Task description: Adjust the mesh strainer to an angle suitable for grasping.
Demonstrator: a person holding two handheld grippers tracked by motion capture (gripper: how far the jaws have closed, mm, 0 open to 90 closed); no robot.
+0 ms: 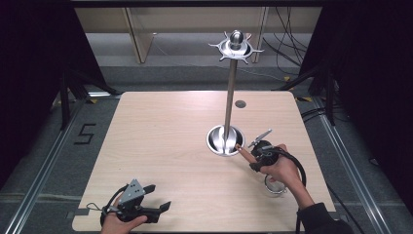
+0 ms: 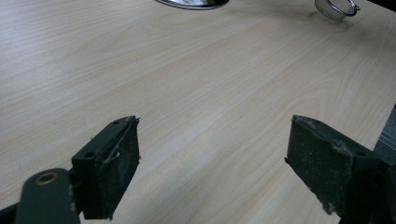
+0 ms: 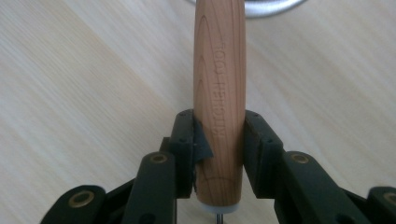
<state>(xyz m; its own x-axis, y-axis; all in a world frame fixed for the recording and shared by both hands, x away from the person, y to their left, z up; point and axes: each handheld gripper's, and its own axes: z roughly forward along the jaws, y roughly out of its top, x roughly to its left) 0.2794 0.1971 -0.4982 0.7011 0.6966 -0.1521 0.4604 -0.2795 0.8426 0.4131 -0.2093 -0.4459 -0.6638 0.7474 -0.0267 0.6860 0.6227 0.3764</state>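
A pale wooden desk (image 1: 185,146) carries a tall steel stand (image 1: 231,92) with a round dish base, just beyond the right tongs (image 3: 219,140). Those tongs pinch a wooden handle (image 3: 219,84) whose tip points toward that base, with a small wire strainer (image 2: 336,8) near the right hand. The left tongs (image 2: 212,163) sit spread wide over bare wood at the near edge.

A black "5" (image 1: 84,133) is marked on the floor left of the table (image 1: 160,146). The wooden handle (image 3: 219,93) carries embossed lettering along its length, blurred and reversed; it cannot be read with certainty.
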